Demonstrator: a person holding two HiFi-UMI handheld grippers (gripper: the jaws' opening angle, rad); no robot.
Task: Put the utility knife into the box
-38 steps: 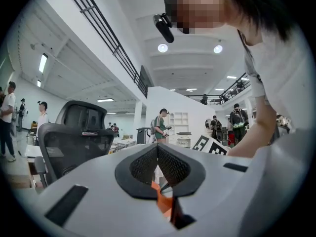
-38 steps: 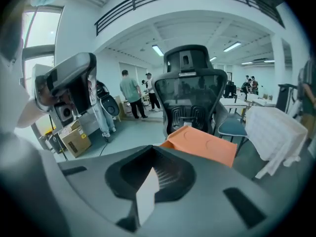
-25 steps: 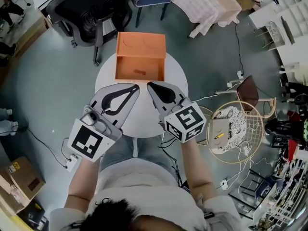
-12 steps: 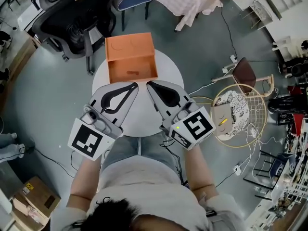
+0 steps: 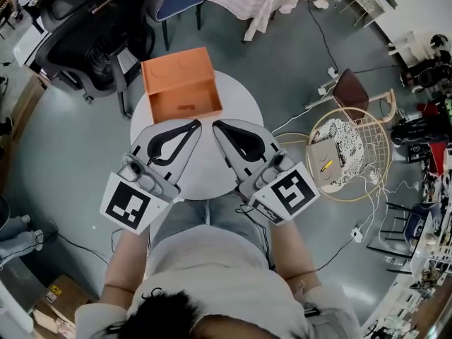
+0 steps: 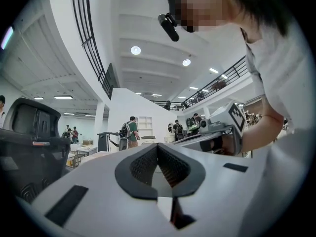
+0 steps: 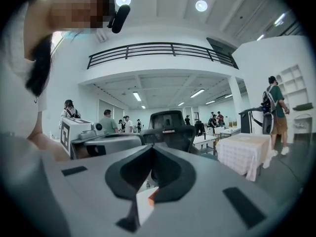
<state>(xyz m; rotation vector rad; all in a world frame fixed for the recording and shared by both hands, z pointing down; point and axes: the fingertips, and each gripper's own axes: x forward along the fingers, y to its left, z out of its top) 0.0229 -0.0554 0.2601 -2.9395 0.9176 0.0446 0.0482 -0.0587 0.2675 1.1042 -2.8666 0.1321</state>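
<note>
A small dark sliver, apparently the utility knife (image 5: 185, 107), lies crosswise on the floor of the open orange box (image 5: 176, 69) at the far edge of the round white surface (image 5: 236, 101). The left gripper (image 5: 193, 126) and right gripper (image 5: 220, 126), both closed and empty, hover over the near edge with tips aimed at the box. The left sits slightly nearer.

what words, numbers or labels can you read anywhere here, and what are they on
No text can be read in any view.
Left marker cube and right marker cube: black-and-white square patterns only, not letters or numbers.
Orange box: no print visible.
Cardboard box on the floor: a small yellow label, too small to read.
</note>
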